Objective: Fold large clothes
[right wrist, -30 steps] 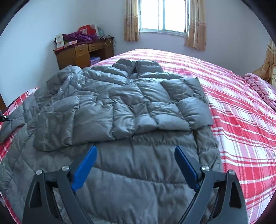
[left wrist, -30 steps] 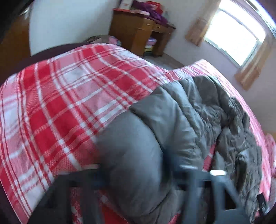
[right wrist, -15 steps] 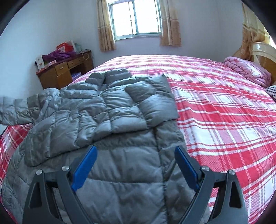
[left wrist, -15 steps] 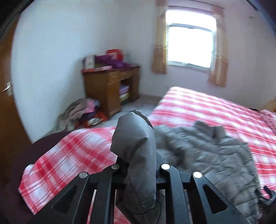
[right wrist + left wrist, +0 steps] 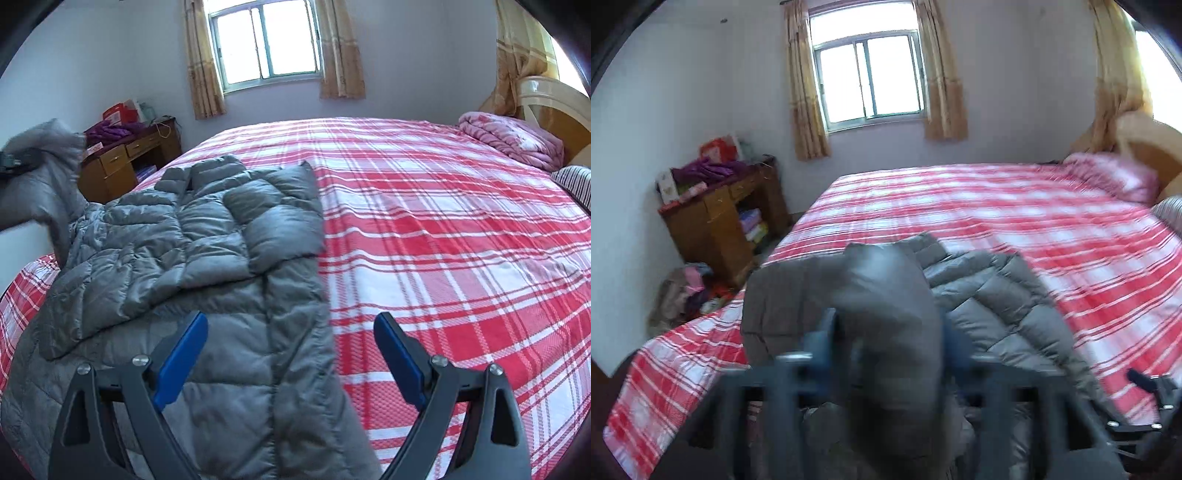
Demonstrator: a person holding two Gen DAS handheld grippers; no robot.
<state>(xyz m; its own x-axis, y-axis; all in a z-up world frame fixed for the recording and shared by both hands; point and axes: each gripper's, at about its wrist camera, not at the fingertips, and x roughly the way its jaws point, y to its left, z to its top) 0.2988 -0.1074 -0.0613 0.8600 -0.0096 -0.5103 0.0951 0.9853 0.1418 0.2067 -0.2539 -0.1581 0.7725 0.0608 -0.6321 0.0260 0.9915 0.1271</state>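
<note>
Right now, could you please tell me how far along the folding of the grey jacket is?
Done: one sleeve lies folded across the jacket. In hand: the other sleeve sits between the left claw jaws, which have just been opening. Left: laying it flat and folding the body; the right claw hovers open.

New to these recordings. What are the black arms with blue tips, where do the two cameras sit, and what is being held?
There is no robot here: a person holds a two-finger gripper in each hand, and a wide-angle camera on each looks along its fingers. One picture comes from the left gripper, the other from the right gripper. A grey padded jacket lies on a bed with a red checked cover. Its sleeve is lifted between the left jaws, which have just been opening; blur hides whether they grip it. The right jaws stand open and empty.
</note>
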